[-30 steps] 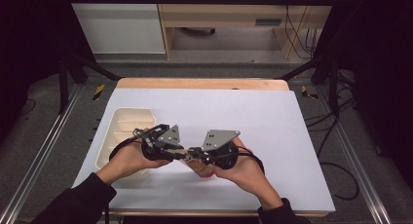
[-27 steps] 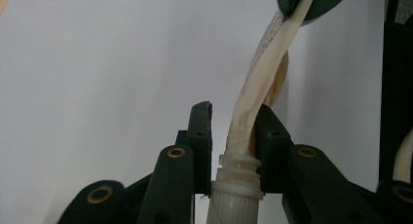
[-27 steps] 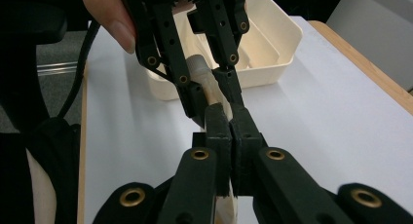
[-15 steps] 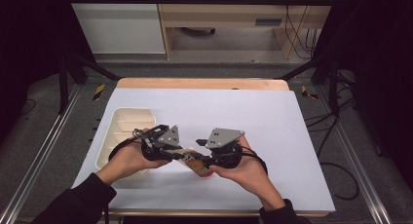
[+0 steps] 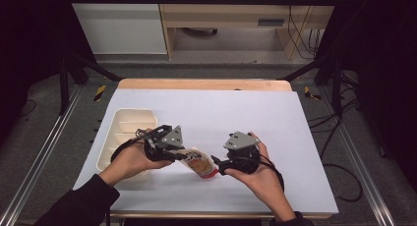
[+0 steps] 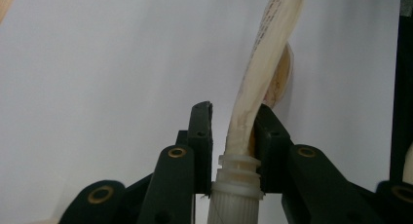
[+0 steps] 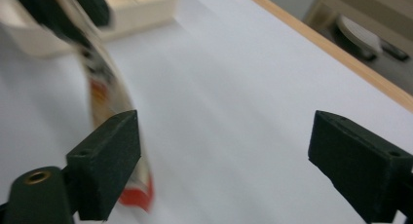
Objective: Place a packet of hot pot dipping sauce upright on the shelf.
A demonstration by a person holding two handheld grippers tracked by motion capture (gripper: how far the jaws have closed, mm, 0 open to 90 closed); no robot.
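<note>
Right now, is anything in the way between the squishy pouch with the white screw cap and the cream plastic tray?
Nothing visible. The left gripper holds the spouted pouch by its neck, beside the cream divided tray.

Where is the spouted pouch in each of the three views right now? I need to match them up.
High view: the pouch lies low centre, between the two grippers, its spout end in the left gripper.
Left gripper view: it rises from the bottom centre, neck between the jaws.
Right gripper view: blurred at the left edge, beside the open right gripper.
Shared landmark: the white table top.
</note>
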